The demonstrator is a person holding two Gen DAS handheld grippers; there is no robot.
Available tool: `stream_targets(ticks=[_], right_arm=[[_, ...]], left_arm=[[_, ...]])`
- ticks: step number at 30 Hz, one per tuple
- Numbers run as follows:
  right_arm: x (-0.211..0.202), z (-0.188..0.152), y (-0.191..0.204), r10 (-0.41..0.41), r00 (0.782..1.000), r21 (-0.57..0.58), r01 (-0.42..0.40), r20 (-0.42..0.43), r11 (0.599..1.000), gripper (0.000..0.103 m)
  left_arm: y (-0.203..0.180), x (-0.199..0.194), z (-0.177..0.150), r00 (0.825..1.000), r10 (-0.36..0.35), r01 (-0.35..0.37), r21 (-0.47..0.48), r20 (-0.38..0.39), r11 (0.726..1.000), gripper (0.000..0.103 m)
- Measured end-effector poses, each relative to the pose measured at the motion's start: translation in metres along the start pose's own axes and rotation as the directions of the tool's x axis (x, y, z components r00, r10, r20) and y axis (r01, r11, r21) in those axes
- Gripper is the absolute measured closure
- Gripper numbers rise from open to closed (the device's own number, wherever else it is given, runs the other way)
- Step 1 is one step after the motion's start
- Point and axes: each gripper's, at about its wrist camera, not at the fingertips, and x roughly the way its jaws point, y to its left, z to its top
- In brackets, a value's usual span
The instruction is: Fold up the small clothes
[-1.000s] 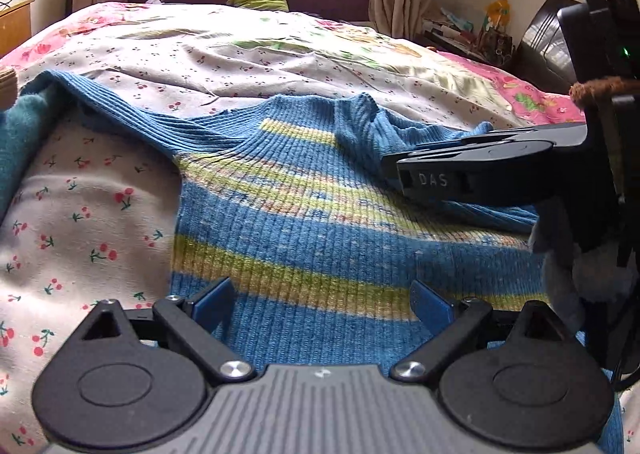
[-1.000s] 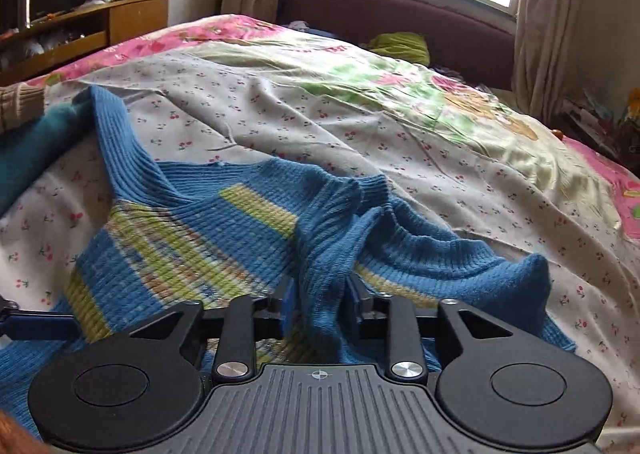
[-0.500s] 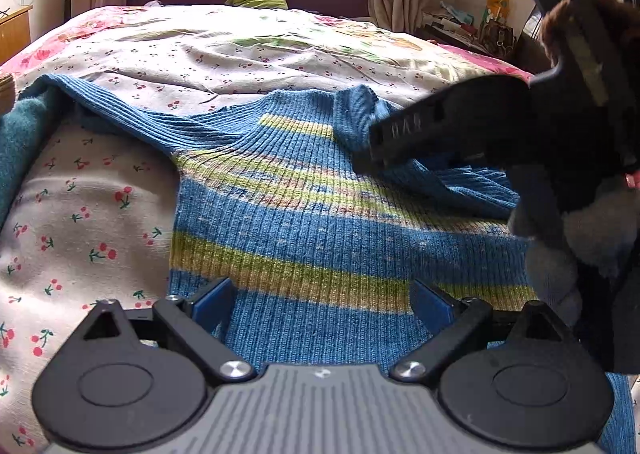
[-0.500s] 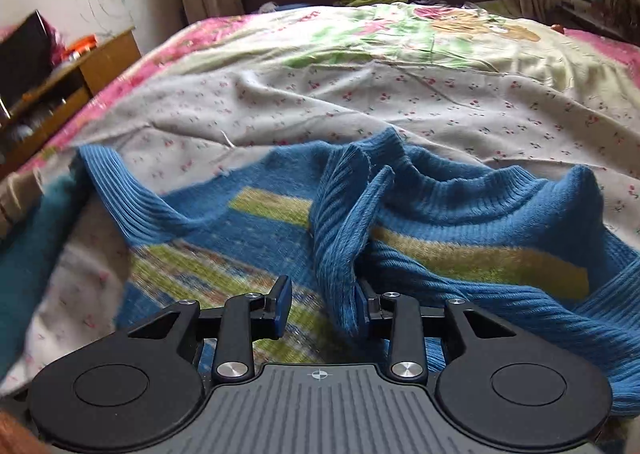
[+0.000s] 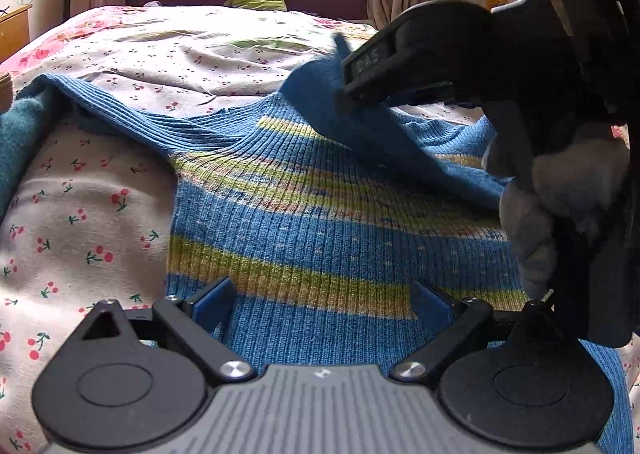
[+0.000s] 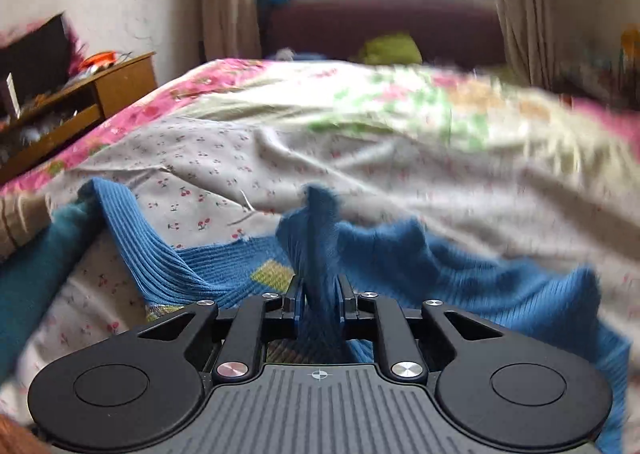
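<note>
On the cherry-print bedsheet (image 5: 100, 221), the blue striped sweater (image 5: 320, 238) is spread flat, its hem lying between the wide-spread fingers of the left tool (image 5: 322, 300), while a raised blue fold is clamped by the right tool (image 6: 319, 304).
</note>
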Motion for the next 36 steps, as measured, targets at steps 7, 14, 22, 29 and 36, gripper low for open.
stream_targets(ticks=[7, 14, 22, 29, 36], right_arm=[[0.011, -0.012, 0.015, 0.139, 0.973, -0.063, -0.153, -0.184, 0.986, 0.083], [0.023, -0.01, 0.024, 0.081, 0.974, -0.152, -0.114, -0.21, 0.982, 0.079], [0.013, 0.006, 0.038, 0.243, 0.93, -0.133, -0.287, -0.276, 0.949, 0.076], [0.028, 0.046, 0.094, 0.263, 0.936, -0.277, -0.323, -0.232, 0.905, 0.063], [0.071, 0.07, 0.164, 0.219, 0.952, -0.417, -0.291, -0.213, 0.861, 0.054]], left_arm=[[0.003, -0.007, 0.001, 1.0, -0.01, 0.01, -0.021, 0.012, 1.0, 0.0], [0.008, -0.013, 0.001, 1.0, -0.014, 0.015, -0.041, 0.026, 0.999, 0.0], [0.016, -0.018, 0.004, 0.999, -0.014, 0.017, -0.083, 0.037, 0.996, 0.0], [0.033, -0.027, 0.007, 0.992, 0.09, -0.074, -0.172, 0.09, 0.982, 0.0], [0.054, -0.028, 0.009, 0.974, 0.198, -0.163, -0.262, 0.113, 0.951, 0.0]])
